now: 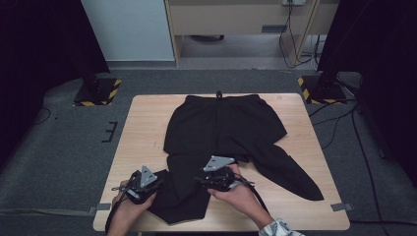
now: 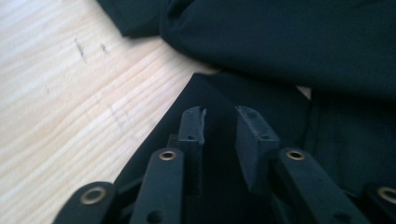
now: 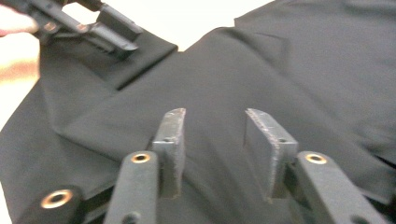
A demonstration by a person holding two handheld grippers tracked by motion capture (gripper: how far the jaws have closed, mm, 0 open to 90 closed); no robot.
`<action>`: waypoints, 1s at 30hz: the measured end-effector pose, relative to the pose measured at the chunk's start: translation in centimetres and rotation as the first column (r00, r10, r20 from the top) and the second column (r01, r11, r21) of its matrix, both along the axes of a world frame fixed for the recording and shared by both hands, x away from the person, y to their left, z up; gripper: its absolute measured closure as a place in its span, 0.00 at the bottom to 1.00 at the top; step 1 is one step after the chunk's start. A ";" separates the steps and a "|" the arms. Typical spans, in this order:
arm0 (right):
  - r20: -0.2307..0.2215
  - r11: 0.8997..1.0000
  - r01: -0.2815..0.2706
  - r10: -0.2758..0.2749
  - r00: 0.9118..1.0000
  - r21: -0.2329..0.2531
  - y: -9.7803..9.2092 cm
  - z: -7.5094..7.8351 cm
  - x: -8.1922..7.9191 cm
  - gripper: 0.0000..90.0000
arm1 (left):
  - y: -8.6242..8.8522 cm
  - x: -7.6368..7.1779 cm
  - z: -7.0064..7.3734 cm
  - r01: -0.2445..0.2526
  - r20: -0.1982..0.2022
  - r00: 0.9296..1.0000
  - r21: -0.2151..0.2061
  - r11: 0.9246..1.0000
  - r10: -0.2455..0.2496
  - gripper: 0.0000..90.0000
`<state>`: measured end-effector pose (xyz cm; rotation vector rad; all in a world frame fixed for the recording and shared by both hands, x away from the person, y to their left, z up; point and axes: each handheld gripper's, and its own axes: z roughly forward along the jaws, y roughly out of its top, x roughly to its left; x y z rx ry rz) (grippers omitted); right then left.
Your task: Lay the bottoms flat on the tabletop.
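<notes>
Where the grey carpeted floor [image 1: 64, 147] meets the middle of the room stands a light wooden table [image 1: 142, 123], its grain plain and pale, with faint dark scuff marks visible on the wood in the left gripper view. Beyond the table's far edge are a white panel [image 1: 129, 29] and a pale wooden cabinet [image 1: 236, 19] with cables [image 1: 290, 39] hanging beside it. Two black stands on yellow-and-black striped bases [image 1: 97, 91] sit on the floor off the table's far corners, and dark curtains close in both sides. Bits of grey tape [image 1: 341, 206] mark the table's near corners. No writing or label can be read anywhere, and no container is on the table.

A pair of black trousers [image 1: 221, 128] lies on the table, waistband toward the far edge, one leg folded back toward the near edge and the other stretching toward the near right corner.

The left gripper [image 1: 141, 183], held in the person's left hand [image 1: 129, 204], sits over the folded leg at the table's near edge; its jaws stand narrowly apart above the cloth, holding nothing. The right gripper [image 1: 216, 176], in the right hand [image 1: 237, 194], hovers over the trousers just right of it, jaws moderately apart and empty.
</notes>
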<state>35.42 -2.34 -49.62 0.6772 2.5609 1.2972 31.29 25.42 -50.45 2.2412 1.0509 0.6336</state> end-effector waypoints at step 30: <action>0.041 0.991 0.091 -0.087 0.995 -0.096 4.4 -1.2 -0.5 0.98 | 0.8 -0.3 0.7 -0.023 0.062 0.998 -0.025 0.999 0.024 0.83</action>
